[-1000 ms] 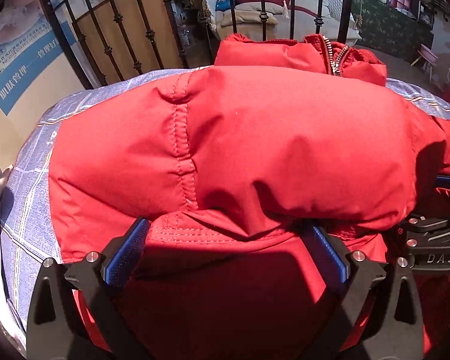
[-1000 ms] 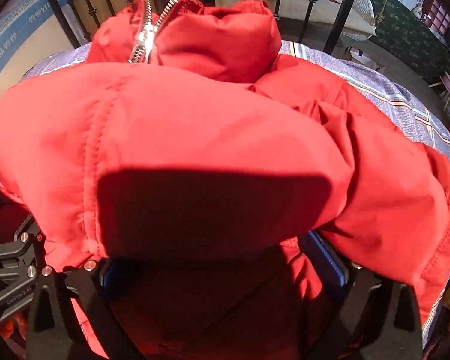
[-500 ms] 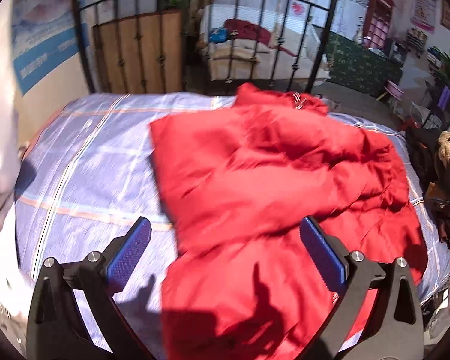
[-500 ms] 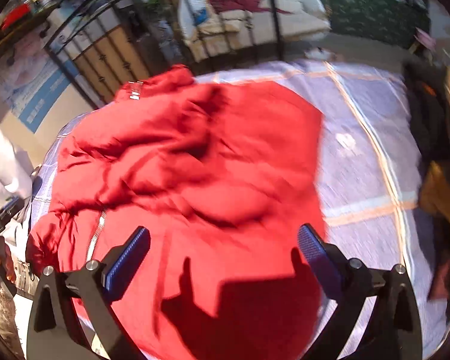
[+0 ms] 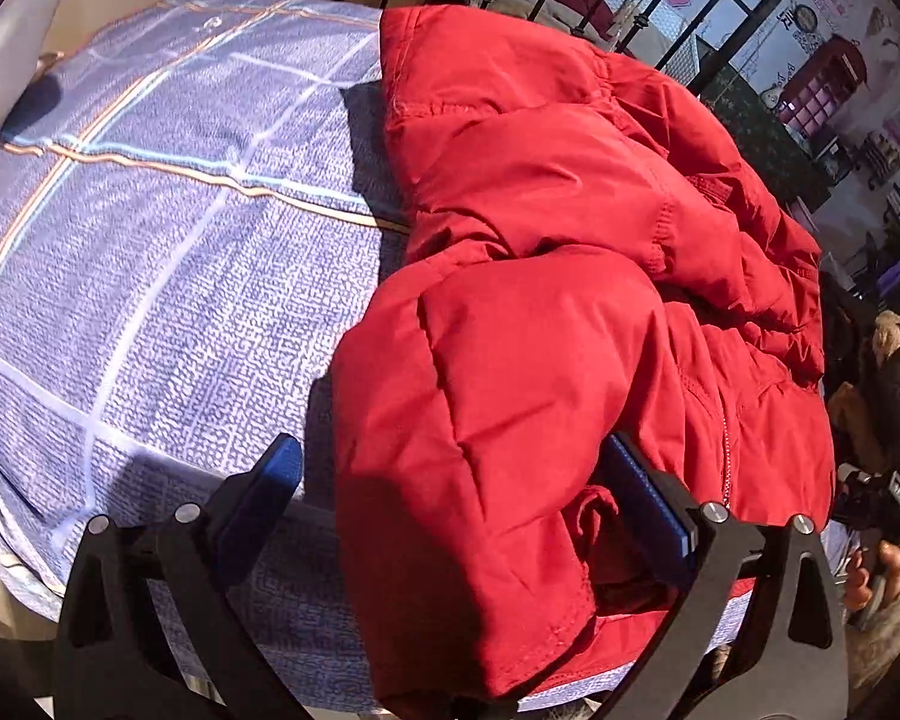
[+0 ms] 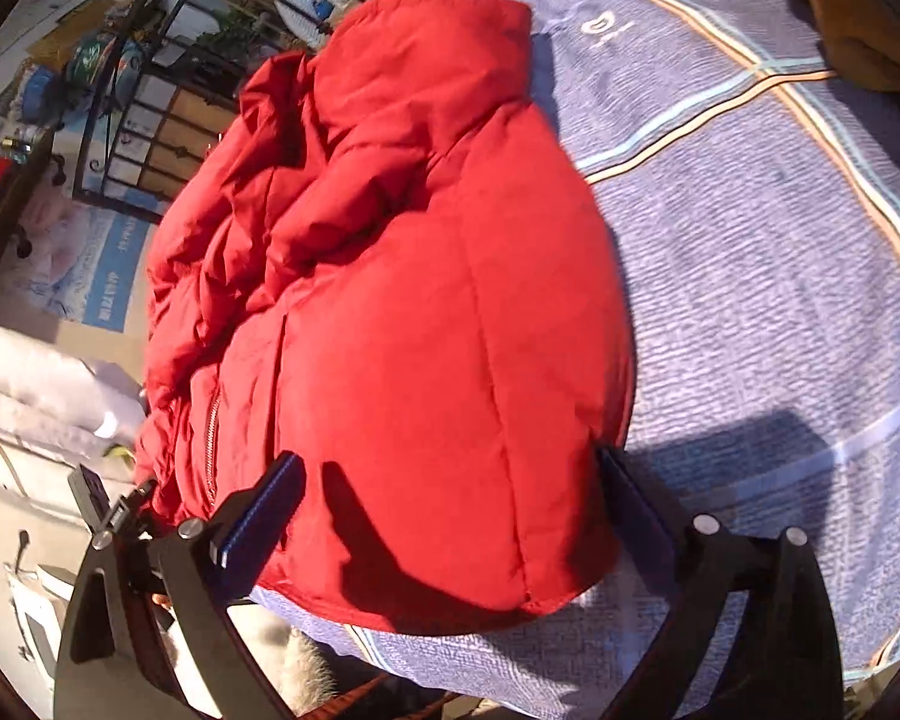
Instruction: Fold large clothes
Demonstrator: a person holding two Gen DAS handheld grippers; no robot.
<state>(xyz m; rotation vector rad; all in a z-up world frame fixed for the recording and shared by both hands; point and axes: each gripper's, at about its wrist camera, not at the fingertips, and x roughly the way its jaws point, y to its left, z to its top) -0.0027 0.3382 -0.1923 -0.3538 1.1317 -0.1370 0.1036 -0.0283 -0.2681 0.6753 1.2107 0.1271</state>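
Lying on checked bedsheet point(image 5: 150, 276) | red jacket point(image 5: 540, 360) | wall poster writing unreadable

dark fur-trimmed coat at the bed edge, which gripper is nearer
Right gripper. Its closing jaws straddle the red jacket edge on the coat side, only bare sheet beyond. The left gripper straddles the opposite edge, with the whole jacket between it and the coat.
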